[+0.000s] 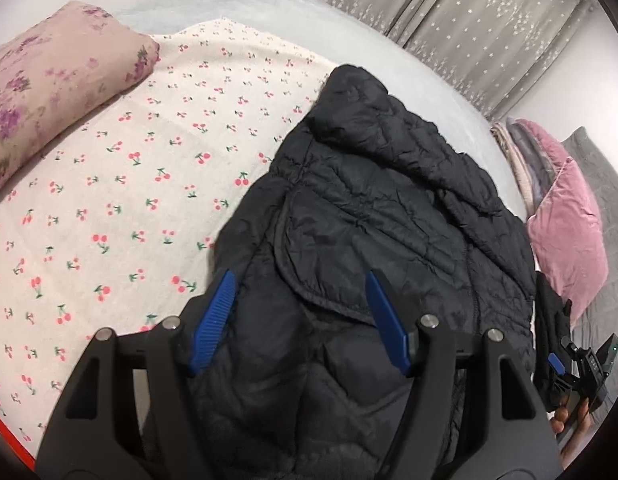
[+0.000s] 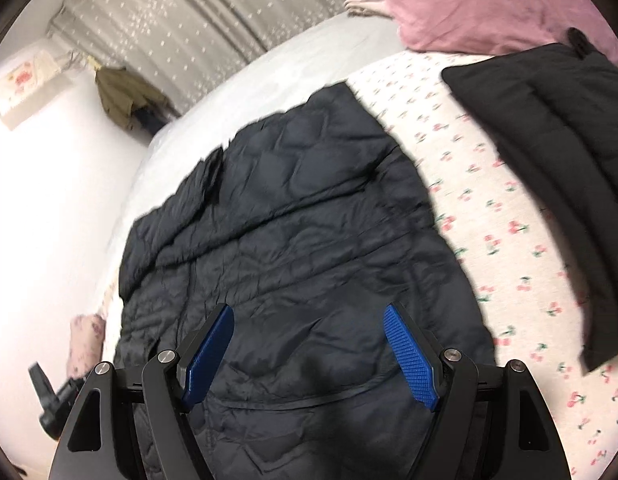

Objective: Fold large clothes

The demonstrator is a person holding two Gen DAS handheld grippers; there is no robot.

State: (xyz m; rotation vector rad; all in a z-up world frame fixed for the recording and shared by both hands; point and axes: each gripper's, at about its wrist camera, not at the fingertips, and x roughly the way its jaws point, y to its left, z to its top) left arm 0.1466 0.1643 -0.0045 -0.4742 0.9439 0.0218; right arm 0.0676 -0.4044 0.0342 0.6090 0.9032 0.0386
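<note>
Beneath both open jaws: dark jacket (image 1: 369, 208), ungripped.

A dark navy quilted jacket (image 1: 389, 216) lies on a cream bedspread (image 1: 129, 184) printed with red cherries on green stems, near a dusty-pink floral quilt (image 1: 57, 88), a plain pink pillow (image 1: 569, 240), grey star-dotted curtains (image 1: 489, 20) and a black folded garment (image 2: 549, 152), with blue-padded black grippers.

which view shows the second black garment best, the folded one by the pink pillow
The right wrist view: the folded black garment lies in full on the cherry-print sheet, below the pink pillow. The left wrist view shows only a dark sliver at its right edge, possibly the same garment.
</note>
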